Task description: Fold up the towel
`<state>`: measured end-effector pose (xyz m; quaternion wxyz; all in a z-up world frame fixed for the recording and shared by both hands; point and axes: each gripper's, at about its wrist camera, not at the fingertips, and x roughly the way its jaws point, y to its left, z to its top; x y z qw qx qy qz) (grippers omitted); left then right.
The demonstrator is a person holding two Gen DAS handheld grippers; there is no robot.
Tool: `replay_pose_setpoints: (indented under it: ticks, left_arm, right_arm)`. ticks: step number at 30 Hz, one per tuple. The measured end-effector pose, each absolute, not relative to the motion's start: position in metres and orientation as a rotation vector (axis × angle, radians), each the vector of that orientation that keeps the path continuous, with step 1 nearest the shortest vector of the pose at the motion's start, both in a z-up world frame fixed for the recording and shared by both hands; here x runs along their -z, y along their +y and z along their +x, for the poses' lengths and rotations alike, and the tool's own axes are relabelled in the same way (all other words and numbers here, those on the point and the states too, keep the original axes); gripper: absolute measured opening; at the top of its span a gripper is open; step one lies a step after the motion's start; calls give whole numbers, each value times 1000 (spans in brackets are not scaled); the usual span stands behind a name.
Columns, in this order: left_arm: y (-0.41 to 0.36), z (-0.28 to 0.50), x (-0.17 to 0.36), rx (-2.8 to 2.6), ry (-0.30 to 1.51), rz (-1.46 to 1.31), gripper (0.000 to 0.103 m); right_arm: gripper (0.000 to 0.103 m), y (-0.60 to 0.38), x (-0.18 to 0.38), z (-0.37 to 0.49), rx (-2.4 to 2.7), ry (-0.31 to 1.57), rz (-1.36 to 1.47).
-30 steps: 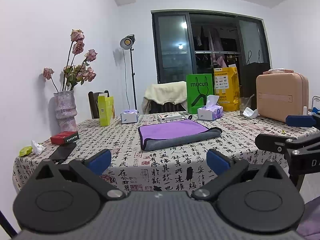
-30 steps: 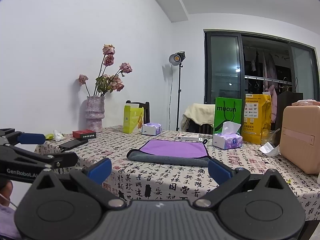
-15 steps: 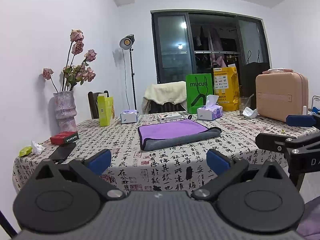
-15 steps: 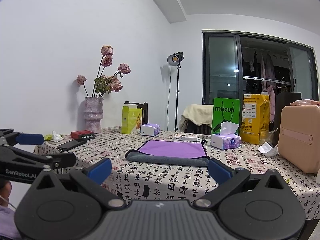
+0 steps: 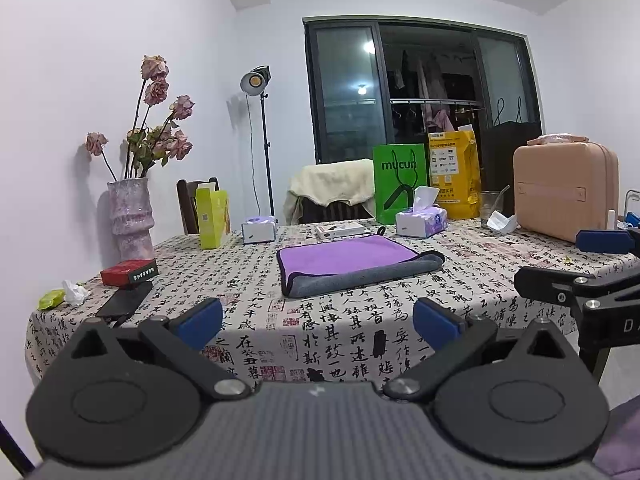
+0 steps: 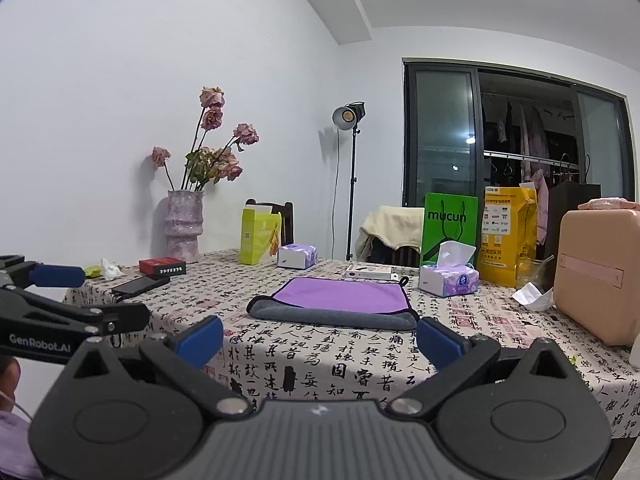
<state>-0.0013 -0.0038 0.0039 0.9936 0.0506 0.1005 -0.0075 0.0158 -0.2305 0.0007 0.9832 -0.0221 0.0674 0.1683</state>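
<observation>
A purple towel with a grey underside (image 5: 352, 264) lies folded flat in the middle of the table, its grey rolled edge toward me; it also shows in the right wrist view (image 6: 340, 300). My left gripper (image 5: 318, 322) is open and empty, held off the table's front edge, well short of the towel. My right gripper (image 6: 318, 340) is open and empty too, also in front of the table edge. The right gripper shows at the right of the left wrist view (image 5: 592, 276), and the left gripper at the left of the right wrist view (image 6: 56, 300).
The table wears a calligraphy-print cloth (image 5: 320, 332). On it stand a vase of dried roses (image 5: 130, 216), a red box (image 5: 129, 273), a black phone (image 5: 125, 303), tissue packs (image 5: 422, 220), a green bag (image 5: 400, 184), a yellow bag (image 5: 454, 176) and a pink case (image 5: 566, 192).
</observation>
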Motion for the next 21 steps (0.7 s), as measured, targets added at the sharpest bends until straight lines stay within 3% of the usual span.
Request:
replay_pose_setpoints:
  ticks: [21]
  left_arm:
    - [-1,27,9,-27,243,105,103]
  right_arm:
    - [103,-231,13,35,-336,148,-27]
